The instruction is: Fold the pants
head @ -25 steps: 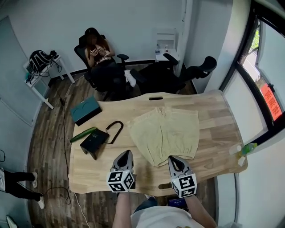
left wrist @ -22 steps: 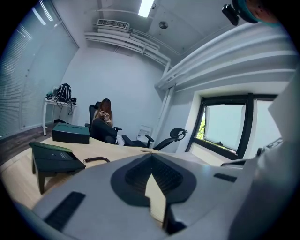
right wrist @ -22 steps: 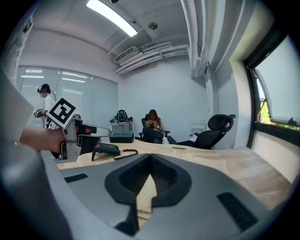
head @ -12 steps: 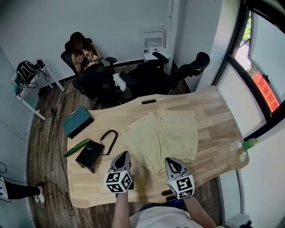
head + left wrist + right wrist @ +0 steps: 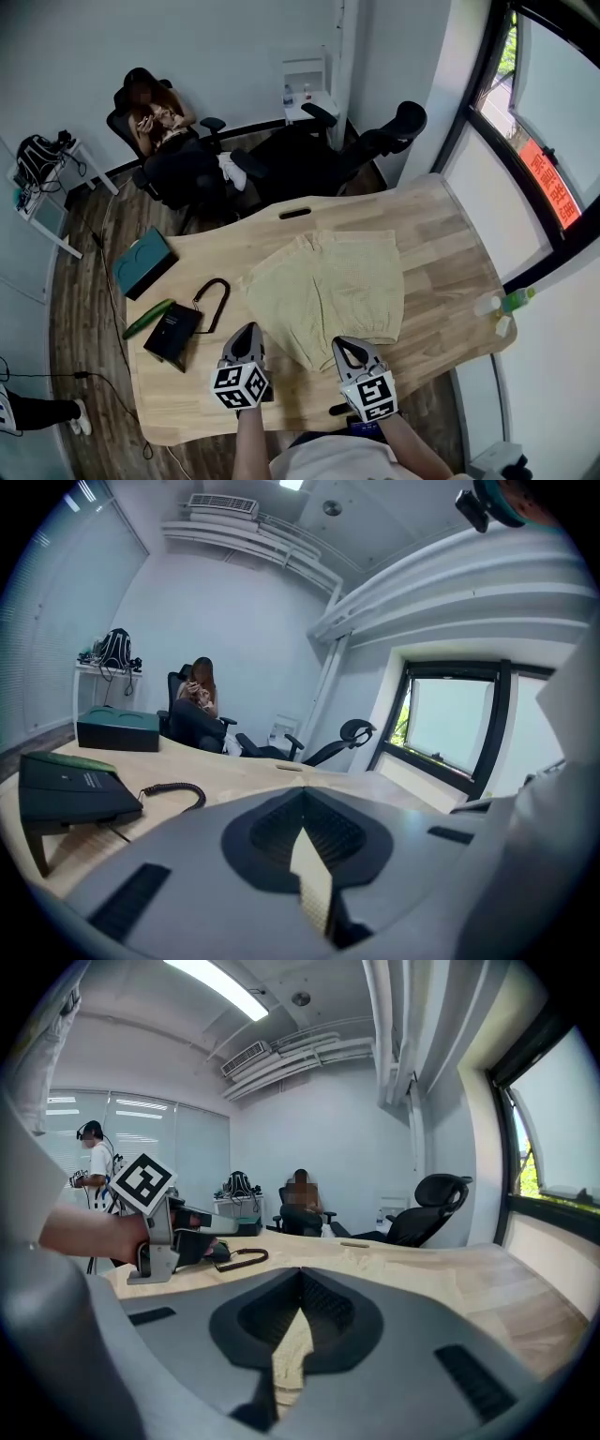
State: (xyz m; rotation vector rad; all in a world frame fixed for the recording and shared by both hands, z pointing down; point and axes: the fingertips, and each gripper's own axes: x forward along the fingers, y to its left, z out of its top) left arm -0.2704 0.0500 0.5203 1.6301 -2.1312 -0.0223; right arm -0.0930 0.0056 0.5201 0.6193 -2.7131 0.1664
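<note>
Khaki pants (image 5: pixel 328 286) lie spread flat at the middle of the wooden table (image 5: pixel 441 253). At the table's 6 o'clock edge, the left gripper (image 5: pixel 247 332) and the right gripper (image 5: pixel 341 345) sit side by side just beside the cloth's near edge. Each has its jaws pressed together with nothing between them. Whether either tip touches the fabric cannot be told.

A black box (image 5: pixel 172 330) with a looped cord (image 5: pixel 214 302) sits at 9 o'clock, and its faint print is unreadable. The red sign (image 5: pixel 548 183) in the window at 2 o'clock carries pale characters too small to read. The grippers' cubes bear only black-and-white square markers.
</note>
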